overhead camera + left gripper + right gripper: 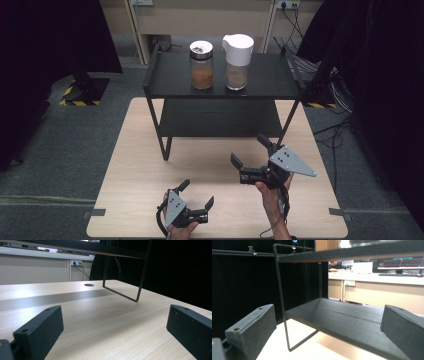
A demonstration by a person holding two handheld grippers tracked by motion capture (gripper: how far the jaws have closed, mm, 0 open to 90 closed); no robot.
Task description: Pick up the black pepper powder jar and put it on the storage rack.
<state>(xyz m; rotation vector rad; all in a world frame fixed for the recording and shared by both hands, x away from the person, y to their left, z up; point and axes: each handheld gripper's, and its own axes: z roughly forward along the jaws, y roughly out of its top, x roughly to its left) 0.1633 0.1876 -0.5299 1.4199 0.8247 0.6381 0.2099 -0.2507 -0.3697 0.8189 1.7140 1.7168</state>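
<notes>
A black two-tier shelf (175, 75) stands at the far half of a light wooden table (140, 165). On its top tier a glass jar (201, 65) with a pale lid holds orange-brown powder. Beside it is a jar with a white spouted lid (237, 61) and brownish contents. My left gripper (197, 193) is open and empty, low over the table's near edge. My right gripper (249, 150) is open and empty, just in front of the shelf's right side. The left gripper (113, 315) faces the shelf's leg frame (125, 296). The right gripper (327, 320) faces the lower tier (347, 315).
Black curtains hang at both sides. Cables (340, 125) trail over the floor at the right, and a yellow-and-black striped base (80, 95) sits at the left. The table has a round hole (89, 285). A desk with monitors (399, 265) stands far behind.
</notes>
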